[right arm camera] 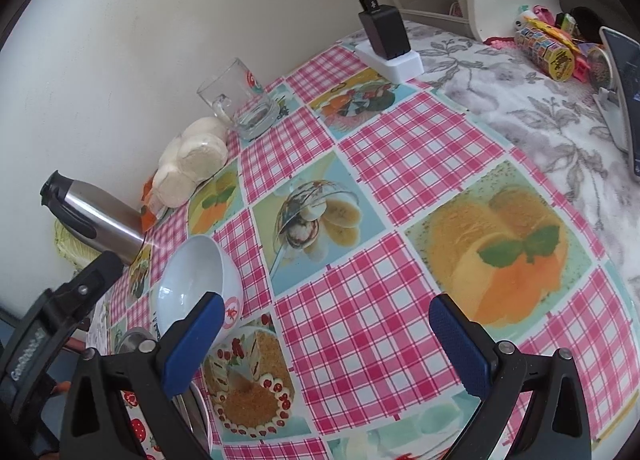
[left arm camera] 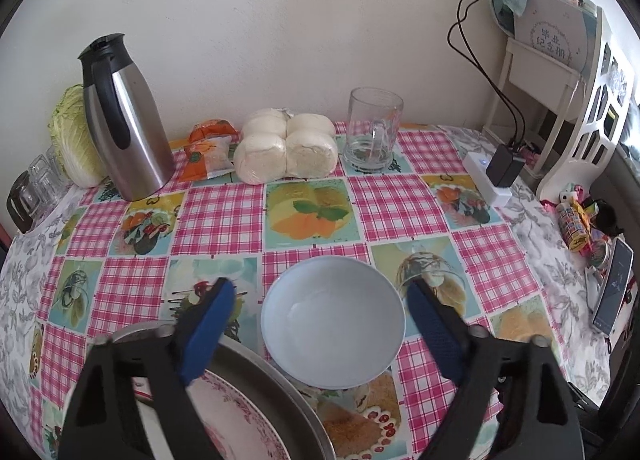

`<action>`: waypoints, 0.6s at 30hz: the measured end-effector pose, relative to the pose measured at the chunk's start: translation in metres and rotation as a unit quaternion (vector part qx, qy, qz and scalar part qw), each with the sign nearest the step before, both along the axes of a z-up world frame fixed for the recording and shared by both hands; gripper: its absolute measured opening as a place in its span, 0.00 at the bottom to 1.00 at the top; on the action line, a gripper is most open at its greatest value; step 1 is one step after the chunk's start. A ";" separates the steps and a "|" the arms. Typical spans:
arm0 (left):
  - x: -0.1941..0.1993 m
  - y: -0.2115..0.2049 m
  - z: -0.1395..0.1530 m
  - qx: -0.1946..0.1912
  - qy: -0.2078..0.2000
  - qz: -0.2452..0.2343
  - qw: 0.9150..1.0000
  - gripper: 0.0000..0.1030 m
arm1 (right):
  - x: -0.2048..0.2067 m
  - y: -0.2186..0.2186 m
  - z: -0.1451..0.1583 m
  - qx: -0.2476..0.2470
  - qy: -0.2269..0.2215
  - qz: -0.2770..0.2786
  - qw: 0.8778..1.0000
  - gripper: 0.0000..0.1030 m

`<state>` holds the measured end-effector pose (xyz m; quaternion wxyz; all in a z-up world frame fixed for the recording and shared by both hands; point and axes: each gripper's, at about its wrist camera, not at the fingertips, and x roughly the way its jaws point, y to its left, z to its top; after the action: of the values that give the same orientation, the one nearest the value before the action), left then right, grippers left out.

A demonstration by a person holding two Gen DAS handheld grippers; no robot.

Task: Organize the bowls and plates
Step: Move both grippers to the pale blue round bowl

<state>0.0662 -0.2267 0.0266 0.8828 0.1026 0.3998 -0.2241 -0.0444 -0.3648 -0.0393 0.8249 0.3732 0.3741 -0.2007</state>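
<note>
Left gripper (left arm camera: 320, 300) wide open, we see blue pads either side of white bowl (left arm camera: 332, 320), not touching it. Right gripper (right arm camera: 326, 320) wide open over bare checked cloth, holding nothing. Bench (left arm camera: 400, 196) under patterned cloth. Metal tray (left arm camera: 280, 392) bottom left, just beside bowl, carrying floral plate (left arm camera: 236, 416). Steel flask (left arm camera: 120, 116), glass mug (left arm camera: 372, 128) near wall.

My left gripper (left arm camera: 320, 300) straddles the bowl (left arm camera: 332, 320) without touching it, a metal tray (left arm camera: 288, 384) crowds the near edge, and mid-desk (left arm camera: 400, 200) lies open.
</note>
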 end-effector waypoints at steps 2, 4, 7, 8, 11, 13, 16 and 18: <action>0.002 -0.003 -0.006 0.007 0.004 0.000 1.000 0.82 | 0.003 0.002 -0.002 0.002 -0.002 0.006 1.000 1.00; 0.005 -0.003 -0.010 0.005 0.011 0.003 1.000 0.80 | 0.007 0.004 -0.004 0.003 0.001 0.010 1.000 1.00; 0.009 -0.002 -0.015 0.003 0.016 0.011 1.000 0.77 | 0.014 0.005 -0.008 0.006 -0.002 0.020 1.000 1.00; 0.010 -0.002 -0.017 0.003 0.017 0.014 1.000 0.76 | 0.016 0.006 -0.010 0.007 -0.003 0.022 1.000 1.00; 0.015 -0.002 -0.023 0.005 0.024 0.021 0.999 0.68 | 0.022 0.009 -0.013 0.007 -0.003 0.030 1.000 0.95; 0.018 -0.002 -0.026 0.008 0.023 0.028 0.999 0.66 | 0.026 0.011 -0.015 0.010 -0.005 0.036 0.999 0.91; 0.022 0.001 -0.029 0.008 0.022 0.040 0.999 0.66 | 0.032 0.014 -0.017 0.019 -0.016 0.046 0.999 0.88; 0.025 0.003 -0.030 0.010 0.021 0.048 0.999 0.66 | 0.036 0.016 -0.018 0.020 -0.020 0.051 0.998 0.86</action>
<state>0.0907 -0.2236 -0.0035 0.8829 0.0874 0.4249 -0.1800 -0.0084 -0.3484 -0.0571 0.8335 0.3741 0.3802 -0.1439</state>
